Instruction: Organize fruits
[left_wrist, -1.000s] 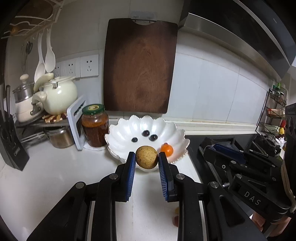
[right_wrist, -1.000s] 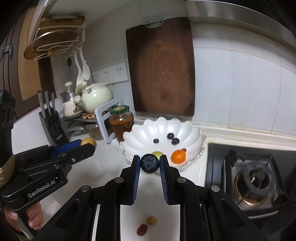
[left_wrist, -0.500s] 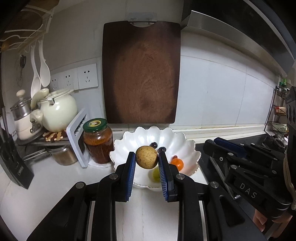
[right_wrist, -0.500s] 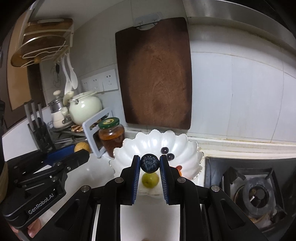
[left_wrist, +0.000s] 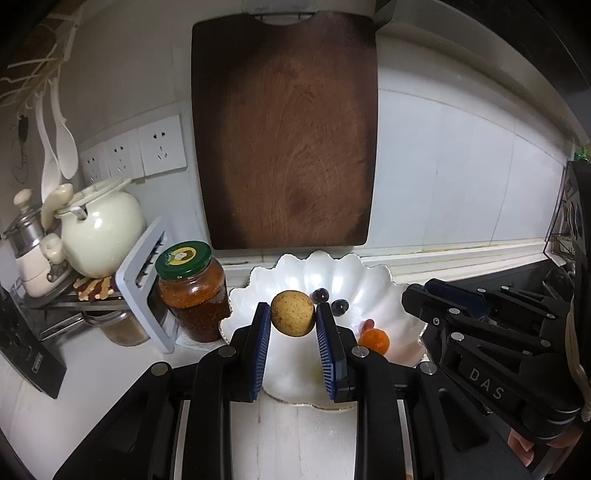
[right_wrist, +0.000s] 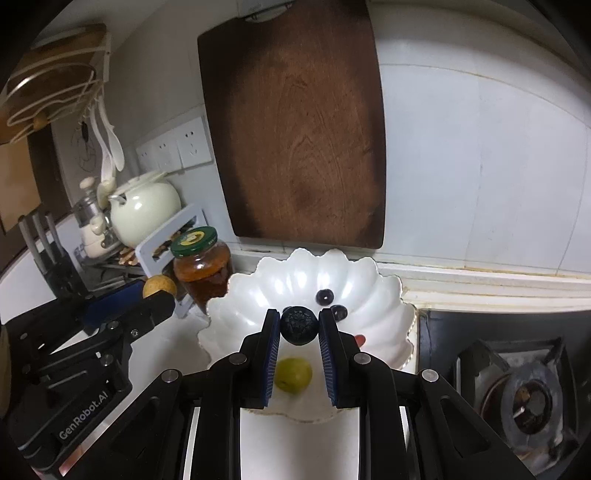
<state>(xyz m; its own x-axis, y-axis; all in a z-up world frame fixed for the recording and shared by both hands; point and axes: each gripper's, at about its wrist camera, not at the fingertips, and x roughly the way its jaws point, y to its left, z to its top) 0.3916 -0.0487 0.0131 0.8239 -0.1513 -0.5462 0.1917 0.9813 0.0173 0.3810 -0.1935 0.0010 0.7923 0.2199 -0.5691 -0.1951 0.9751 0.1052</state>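
- Two fruits are held over the white scalloped bowl (right_wrist: 384, 295) at frame centre: a tan round fruit (left_wrist: 293, 313) and a dark round fruit (right_wrist: 299, 325).
- Risk, as a judgement: either one, released high, could bounce off the bowl's glossy wall or strike the green fruit (right_wrist: 293, 373) below.
- The left gripper (left_wrist: 293, 315) is clenched narrowly on the tan fruit; the right gripper (right_wrist: 299, 326) pinches the dark one almost shut.

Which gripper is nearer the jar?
Left. The left gripper, holding a brown fruit, is just beside the jar; the right gripper sits over the bowl's middle, farther off.
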